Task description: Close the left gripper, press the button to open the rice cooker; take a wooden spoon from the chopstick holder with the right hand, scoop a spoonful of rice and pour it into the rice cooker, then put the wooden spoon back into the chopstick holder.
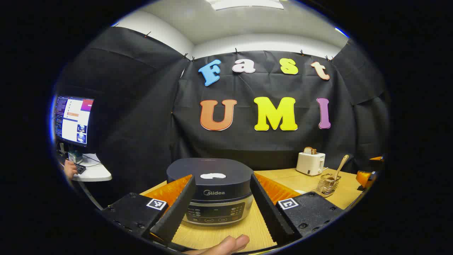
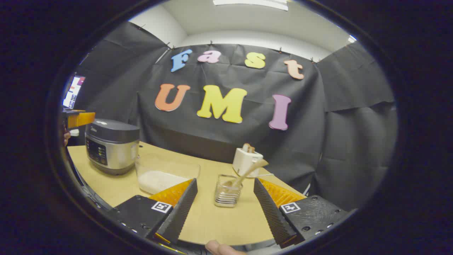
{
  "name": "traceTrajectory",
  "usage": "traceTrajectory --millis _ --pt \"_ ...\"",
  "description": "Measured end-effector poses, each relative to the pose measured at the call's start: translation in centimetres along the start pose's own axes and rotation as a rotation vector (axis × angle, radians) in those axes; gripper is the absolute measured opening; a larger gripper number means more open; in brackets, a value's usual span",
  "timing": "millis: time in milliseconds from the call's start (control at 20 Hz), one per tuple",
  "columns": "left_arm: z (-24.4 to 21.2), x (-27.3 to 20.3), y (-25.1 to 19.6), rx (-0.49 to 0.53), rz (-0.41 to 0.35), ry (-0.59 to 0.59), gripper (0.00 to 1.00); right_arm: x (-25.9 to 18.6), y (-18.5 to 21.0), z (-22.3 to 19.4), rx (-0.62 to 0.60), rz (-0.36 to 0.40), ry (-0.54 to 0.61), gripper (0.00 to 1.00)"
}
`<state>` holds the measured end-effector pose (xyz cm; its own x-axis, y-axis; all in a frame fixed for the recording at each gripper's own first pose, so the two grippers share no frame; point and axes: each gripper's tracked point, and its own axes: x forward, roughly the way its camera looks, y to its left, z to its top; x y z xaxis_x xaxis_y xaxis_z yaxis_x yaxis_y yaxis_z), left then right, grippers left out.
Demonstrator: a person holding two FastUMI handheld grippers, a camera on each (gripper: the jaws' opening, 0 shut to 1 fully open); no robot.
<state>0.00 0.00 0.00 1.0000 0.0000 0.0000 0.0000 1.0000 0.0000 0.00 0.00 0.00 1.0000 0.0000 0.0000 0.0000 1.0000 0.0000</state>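
- Left gripper view: the left gripper (image 1: 222, 202) has its two fingers spread wide, and nothing sits between the pads.
- The rice cooker (image 1: 214, 191) stands on the wooden table (image 1: 219, 233) straight ahead, framed between the two fingers and apart from both. Its dark lid is down, and its control panel faces the camera.
- A fingertip (image 1: 230, 245) of the person holding the gripper shows at the bottom edge of this view.
- Off to the right on the table stands the wire chopstick holder (image 1: 329, 185), with the wooden spoon (image 1: 340, 165) upright in it and leaning to the right.
- Behind the holder is a white toaster (image 1: 310, 163) with a slice of bread sticking out of the top.
- At the far right edge, an orange part of the right gripper (image 1: 366, 177) shows.
- To the far left, a monitor (image 1: 72, 119) is lit above a small white desk, and a hand (image 1: 70, 169) rests at a keyboard there.
- Right gripper view: the right gripper (image 2: 224, 207) is also spread wide and holds nothing.
- The chopstick holder (image 2: 226, 191) stands just ahead, between the fingers, touching neither; the wooden spoon (image 2: 247, 171) leans out of it to the right.
- A clear container (image 2: 166, 173) with white rice in the bottom sits left of the holder, close beside the rice cooker (image 2: 111, 145).
- The toaster (image 2: 247, 161) is behind the holder, near the black cloth wall.
- The left gripper's orange finger (image 2: 80, 118) shows at the left edge, above and beside the rice cooker.
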Motion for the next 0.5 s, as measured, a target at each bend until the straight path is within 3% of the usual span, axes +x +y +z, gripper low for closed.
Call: traceTrajectory --millis 150,300,500 --pt "-0.3 0.2 0.7 0.02 0.037 0.037 0.98 0.5 2.5 3.2 -0.05 0.045 -0.079 0.95" --pt "0.2 0.7 0.4 0.038 0.05 0.043 0.98 1.0 3.6 3.7 -0.022 0.073 -0.098 0.95" --pt "0.5 1.7 -1.8 0.031 0.024 0.022 0.98 2.2 0.4 3.3 0.005 -0.012 -0.072 0.96"
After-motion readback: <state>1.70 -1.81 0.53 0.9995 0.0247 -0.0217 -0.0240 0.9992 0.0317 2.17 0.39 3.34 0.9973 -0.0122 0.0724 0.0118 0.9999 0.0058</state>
